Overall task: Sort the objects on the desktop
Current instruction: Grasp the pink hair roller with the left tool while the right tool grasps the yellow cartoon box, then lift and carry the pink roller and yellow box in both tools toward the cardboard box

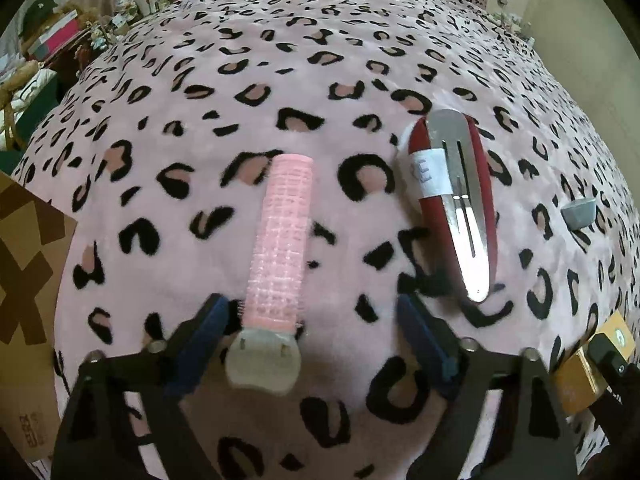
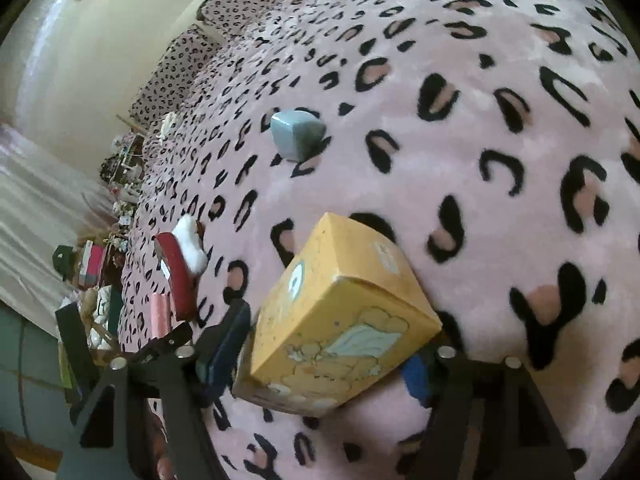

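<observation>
While open: roller (image 1: 280, 236) btwn pads.

My left gripper (image 1: 316, 332) stands open over the pink leopard blanket (image 1: 320, 80), the pink roller clip (image 1: 276, 248) lying between its fingers. The red-and-silver clip (image 1: 460, 208) lies right, cardboard box (image 1: 28, 280) left.

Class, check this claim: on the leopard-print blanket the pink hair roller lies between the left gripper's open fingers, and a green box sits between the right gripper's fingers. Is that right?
One detail is wrong. The box between the right gripper fingers is yellow, not green, as the right wrist view shows. The pink hair roller does lie between the open left gripper fingers on the blanket.
</observation>
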Demonstrator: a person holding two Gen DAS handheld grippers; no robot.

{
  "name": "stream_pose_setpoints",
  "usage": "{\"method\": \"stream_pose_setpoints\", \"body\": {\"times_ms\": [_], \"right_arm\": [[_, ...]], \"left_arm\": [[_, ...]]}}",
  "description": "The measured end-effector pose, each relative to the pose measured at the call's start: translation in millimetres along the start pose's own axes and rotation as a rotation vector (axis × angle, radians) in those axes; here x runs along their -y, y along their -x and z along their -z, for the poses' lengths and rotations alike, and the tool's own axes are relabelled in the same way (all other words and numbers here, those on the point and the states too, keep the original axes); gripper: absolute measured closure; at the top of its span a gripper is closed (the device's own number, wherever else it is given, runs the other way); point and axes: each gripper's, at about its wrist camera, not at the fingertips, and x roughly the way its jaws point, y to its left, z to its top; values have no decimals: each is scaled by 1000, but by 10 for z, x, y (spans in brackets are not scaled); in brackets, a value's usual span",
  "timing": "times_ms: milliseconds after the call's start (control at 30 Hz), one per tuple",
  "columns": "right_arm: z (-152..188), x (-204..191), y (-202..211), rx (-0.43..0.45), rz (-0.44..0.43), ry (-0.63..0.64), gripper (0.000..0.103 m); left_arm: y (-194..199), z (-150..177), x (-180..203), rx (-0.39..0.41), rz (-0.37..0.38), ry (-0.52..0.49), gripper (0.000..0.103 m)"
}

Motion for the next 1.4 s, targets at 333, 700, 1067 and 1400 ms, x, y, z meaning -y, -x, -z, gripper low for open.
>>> {"method": "stream_pose_setpoints", "body": {"times_ms": [333,700,1067,1400], "right_arm": [[-52,72,104,-2,-59,1,45],[37,-66,392,47,39,198,50],[199,9,772,55,117,273,50],[403,-110,1387,94,170,415,50]], "left_arm": [[124,21,-98,18,55,47,73],[512,373,31,38,69,15,73],[1007,820,335,49,105,2,73],[1662,1113,713,89,113,-34,73]]}}
